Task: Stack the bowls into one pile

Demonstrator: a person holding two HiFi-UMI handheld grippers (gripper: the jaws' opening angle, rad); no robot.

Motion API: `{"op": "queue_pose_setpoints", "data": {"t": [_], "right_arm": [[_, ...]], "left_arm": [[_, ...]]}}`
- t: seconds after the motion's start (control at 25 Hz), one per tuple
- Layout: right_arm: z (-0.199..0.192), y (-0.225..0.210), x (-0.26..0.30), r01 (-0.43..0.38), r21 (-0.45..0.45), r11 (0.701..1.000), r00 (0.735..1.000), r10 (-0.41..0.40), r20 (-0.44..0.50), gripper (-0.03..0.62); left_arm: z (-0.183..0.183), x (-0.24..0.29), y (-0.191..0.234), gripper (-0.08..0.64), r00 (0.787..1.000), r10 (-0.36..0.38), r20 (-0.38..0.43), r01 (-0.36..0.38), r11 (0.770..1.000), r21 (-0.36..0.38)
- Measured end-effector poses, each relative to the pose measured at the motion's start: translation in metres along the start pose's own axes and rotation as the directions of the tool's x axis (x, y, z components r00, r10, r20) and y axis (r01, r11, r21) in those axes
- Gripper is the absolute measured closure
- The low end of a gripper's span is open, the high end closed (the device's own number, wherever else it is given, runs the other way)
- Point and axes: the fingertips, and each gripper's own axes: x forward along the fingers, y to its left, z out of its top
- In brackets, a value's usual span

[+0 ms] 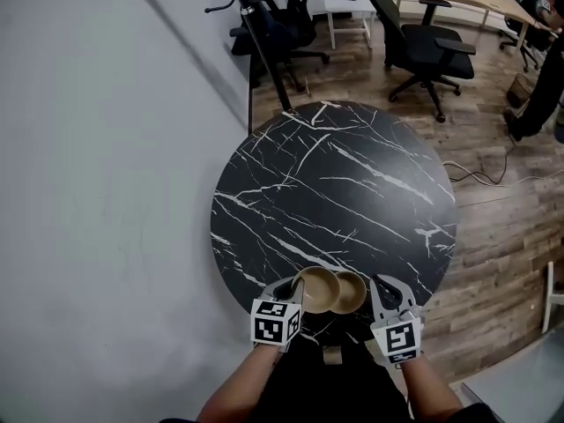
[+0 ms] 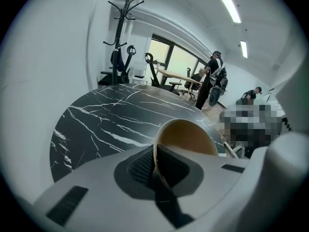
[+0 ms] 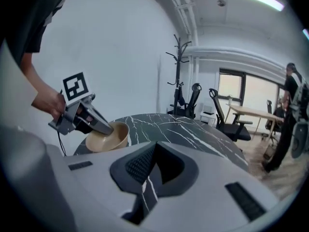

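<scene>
Two tan bowls sit close together at the near edge of the round black marble table [image 1: 352,174]. My left gripper [image 1: 294,290] is shut on the left rim of the left bowl [image 1: 316,289], which is held tilted and overlaps the second bowl [image 1: 354,293] in the head view. In the left gripper view that bowl [image 2: 188,137] has its rim pinched between the left gripper's [image 2: 155,164] pads. The right gripper view shows the held bowl [image 3: 110,138] raised off the tabletop. My right gripper [image 1: 384,286], just right of the bowls, is shut and empty, as the right gripper [image 3: 148,178] shows in its own view.
Black office chairs [image 1: 427,55] and a coat stand [image 1: 260,33] are beyond the table's far edge. A grey wall [image 1: 97,148] runs along the left. A cable [image 1: 480,179] lies on the wooden floor to the right. A person [image 2: 212,81] stands in the background.
</scene>
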Motion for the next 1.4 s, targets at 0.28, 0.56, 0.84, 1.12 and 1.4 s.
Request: {"op": "queue_pose_setpoints", "data": {"t": [0.28, 0.56, 0.84, 1.12, 1.4], "right_arm": [[0.001, -0.012, -0.012, 0.028, 0.109, 0.994, 0.999, -0.030, 0.015, 0.583], [-0.009, -0.022, -0.019, 0.061, 0.121, 0.991, 0.998, -0.064, 0.020, 0.583], [-0.004, -0.024, -0.023, 0.058, 0.113, 0.992, 0.998, -0.059, 0.003, 0.583], [-0.007, -0.026, -0.028, 0.059, 0.113, 0.992, 0.998, -0.059, -0.007, 0.583], [-0.012, -0.027, -0.028, 0.060, 0.116, 0.991, 0.998, -0.059, -0.008, 0.583]], "left_arm": [[0.001, 0.020, -0.038, 0.537, 0.998, -0.062, -0.033, 0.065, 0.994, 0.091], [-0.005, 0.035, -0.057, 0.537, 0.996, -0.062, -0.066, 0.073, 0.980, 0.184], [-0.010, 0.044, -0.062, 0.537, 0.996, -0.017, -0.082, 0.038, 0.964, 0.263], [-0.021, 0.054, -0.060, 0.532, 0.998, 0.010, -0.070, 0.008, 0.967, 0.255], [-0.015, 0.061, -0.064, 0.454, 0.999, -0.007, -0.042, 0.019, 0.962, 0.272]]}}
